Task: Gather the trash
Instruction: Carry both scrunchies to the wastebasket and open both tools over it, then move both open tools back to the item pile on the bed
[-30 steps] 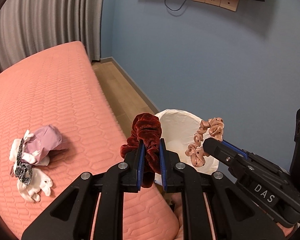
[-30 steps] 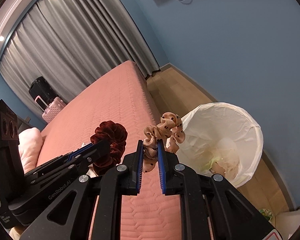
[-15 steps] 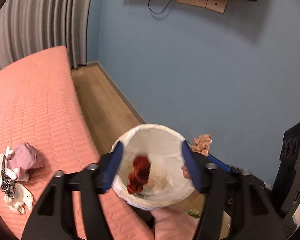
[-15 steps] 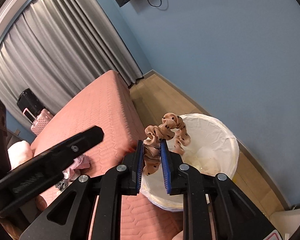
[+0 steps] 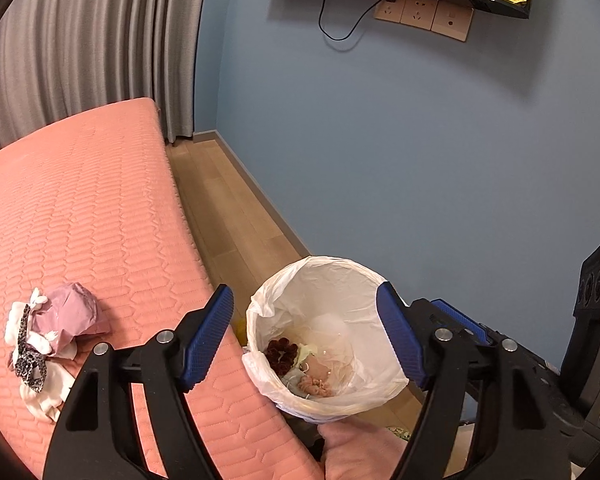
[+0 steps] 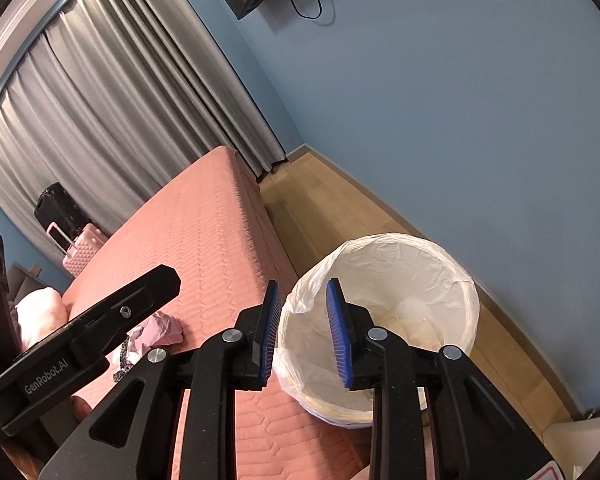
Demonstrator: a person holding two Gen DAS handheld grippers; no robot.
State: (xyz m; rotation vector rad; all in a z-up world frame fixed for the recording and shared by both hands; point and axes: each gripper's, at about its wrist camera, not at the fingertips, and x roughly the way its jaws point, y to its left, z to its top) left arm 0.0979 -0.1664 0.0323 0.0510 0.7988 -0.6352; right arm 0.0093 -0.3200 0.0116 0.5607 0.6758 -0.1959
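Left gripper (image 5: 305,332) fingers wide and opening, empty, right gripper (image 6: 301,330) fingers narrow, opening, empty, above upright white-lined round bin (image 5: 260,308), mouth up, dark red velvet scrunchie (image 5: 281,354) and peach dotted scrunchie (image 5: 317,387) lay inside.

Blue wall (image 5: 420,160), grey curtains (image 5: 92,40), wooden floor (image 5: 236,220)

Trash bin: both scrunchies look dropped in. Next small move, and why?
Probably swing the left gripper back over the bed toward the pile of pink and white scraps. Both scrunchies lie inside the lined bin, nothing sits between either gripper's jaws, and the right gripper is opening.
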